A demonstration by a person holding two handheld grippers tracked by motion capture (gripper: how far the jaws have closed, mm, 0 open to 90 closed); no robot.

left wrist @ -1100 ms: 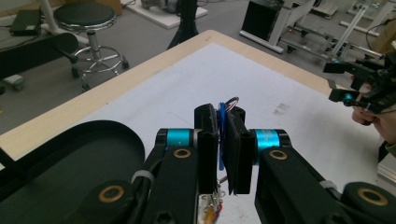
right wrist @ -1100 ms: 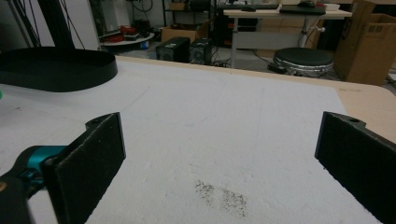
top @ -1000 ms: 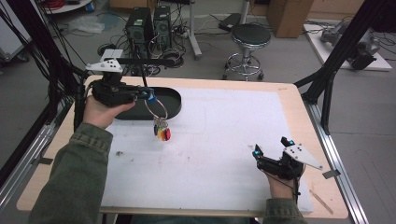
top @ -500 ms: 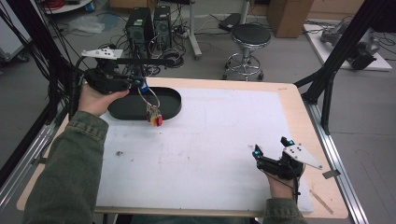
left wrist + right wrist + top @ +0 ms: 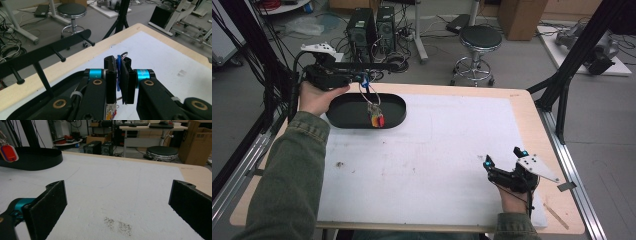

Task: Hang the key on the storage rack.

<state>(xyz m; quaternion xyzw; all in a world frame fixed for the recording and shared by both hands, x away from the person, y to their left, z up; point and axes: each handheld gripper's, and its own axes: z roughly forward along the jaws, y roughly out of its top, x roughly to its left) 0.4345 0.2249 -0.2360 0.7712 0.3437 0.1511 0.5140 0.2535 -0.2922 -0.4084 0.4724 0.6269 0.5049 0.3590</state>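
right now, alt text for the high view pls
The person's left gripper holds a key ring with colourful tags dangling above a black oval tray. The right gripper rests open on the white mat.

Matt black tray [image 5: 347,117] — pale wooden table [image 5: 532,100] edge.

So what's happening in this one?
A person works at a table with a handheld gripper in each hand. The left gripper is shut on a blue tag attached to a key ring, from which colourful charms dangle over a black oval tray at the table's far left. A black peg rack stands just beyond the tray. The right gripper rests open near the front right corner, holding nothing.
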